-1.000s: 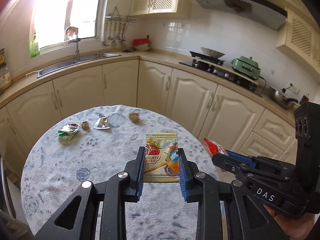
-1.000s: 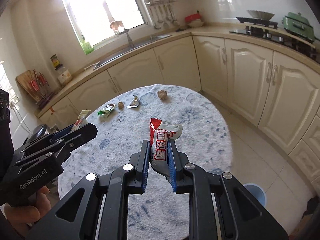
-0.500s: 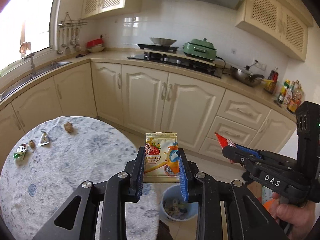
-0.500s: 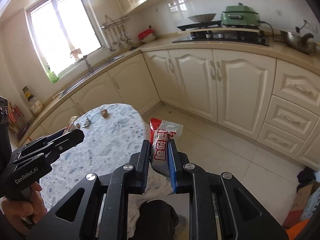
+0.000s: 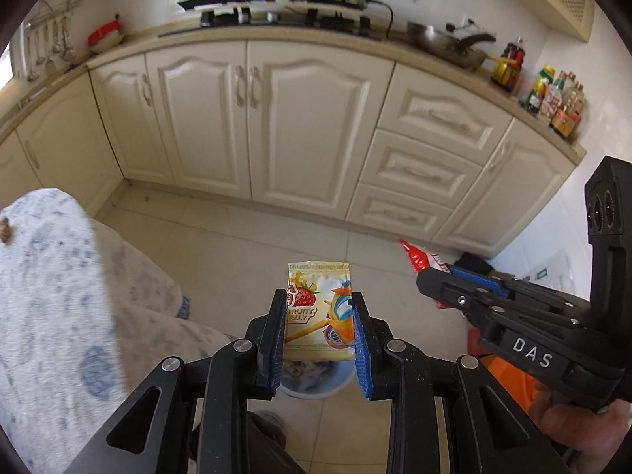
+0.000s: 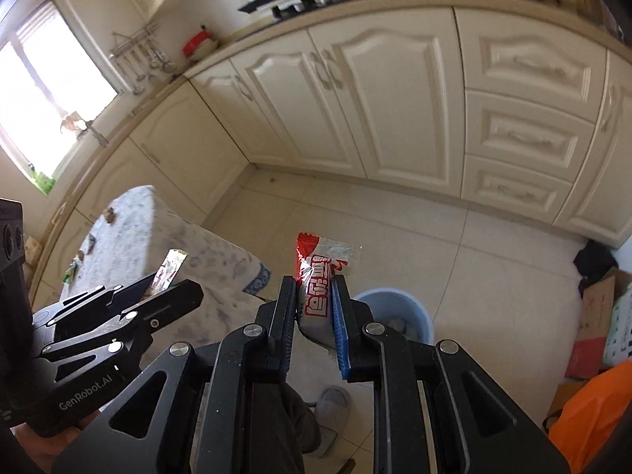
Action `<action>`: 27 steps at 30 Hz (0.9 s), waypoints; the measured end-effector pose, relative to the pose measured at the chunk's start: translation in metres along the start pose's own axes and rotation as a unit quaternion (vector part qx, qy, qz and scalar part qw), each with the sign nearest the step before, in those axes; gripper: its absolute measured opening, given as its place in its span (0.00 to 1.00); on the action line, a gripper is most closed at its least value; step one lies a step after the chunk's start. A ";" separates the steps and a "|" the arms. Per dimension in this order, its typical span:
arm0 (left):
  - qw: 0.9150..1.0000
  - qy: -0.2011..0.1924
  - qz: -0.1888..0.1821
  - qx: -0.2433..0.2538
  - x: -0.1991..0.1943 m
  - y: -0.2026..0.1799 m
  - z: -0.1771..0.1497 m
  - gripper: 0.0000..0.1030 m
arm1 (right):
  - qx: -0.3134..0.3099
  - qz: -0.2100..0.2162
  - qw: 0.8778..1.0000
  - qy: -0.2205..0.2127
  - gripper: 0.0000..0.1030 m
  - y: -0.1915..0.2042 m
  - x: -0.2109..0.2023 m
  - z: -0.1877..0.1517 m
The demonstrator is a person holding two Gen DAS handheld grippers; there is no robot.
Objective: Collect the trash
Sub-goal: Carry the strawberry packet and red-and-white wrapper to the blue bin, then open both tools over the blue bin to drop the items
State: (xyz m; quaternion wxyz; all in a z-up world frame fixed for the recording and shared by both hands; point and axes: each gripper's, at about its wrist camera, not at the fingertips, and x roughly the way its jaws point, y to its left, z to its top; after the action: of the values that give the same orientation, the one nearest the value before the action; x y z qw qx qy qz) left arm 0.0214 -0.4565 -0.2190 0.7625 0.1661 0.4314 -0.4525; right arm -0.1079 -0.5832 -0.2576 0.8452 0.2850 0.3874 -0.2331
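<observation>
Trash here is two snack wrappers, each pinched in a gripper above the floor near the bin (image 6: 391, 312). The left gripper (image 5: 319, 330) clamps a yellow pouch (image 5: 318, 308) by its side edges, right over the bin; the right gripper (image 6: 314, 308) is pressed together on a red-and-white wrapper (image 6: 320, 272), just left of the bin. Both look light, thin and crinkly, probably slick film that bends rather than breaks; a pinch across the flat middle, as now, seems the safest hold. More scraps lie on the cloth-covered surface (image 6: 130, 237), left of the bin. The pouch reads "FRUITY JELLY"; the wrapper's red characters I cannot read. The gripper bodies read "DAS" and "GenRobot.AI".
</observation>
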 end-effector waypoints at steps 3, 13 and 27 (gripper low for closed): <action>1.000 0.025 -0.004 0.001 0.032 -0.001 0.014 0.25 | 0.018 0.001 1.000 0.018 0.17 -0.017 0.017 -0.001; 0.995 0.093 0.021 0.017 0.127 0.003 0.055 0.71 | 0.085 -0.002 0.993 0.075 0.31 -0.063 0.072 -0.012; 0.996 -0.013 0.076 0.032 0.072 -0.013 0.066 0.99 | 0.134 -0.045 0.988 0.060 1.00 -0.070 0.058 -0.020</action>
State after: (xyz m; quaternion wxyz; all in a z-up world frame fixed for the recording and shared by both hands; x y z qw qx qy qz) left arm 0.0597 -0.5452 -0.2381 0.7947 0.2169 0.3931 -0.4085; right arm -0.1269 -0.6307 -0.3356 0.7632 0.3911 0.4153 -0.3036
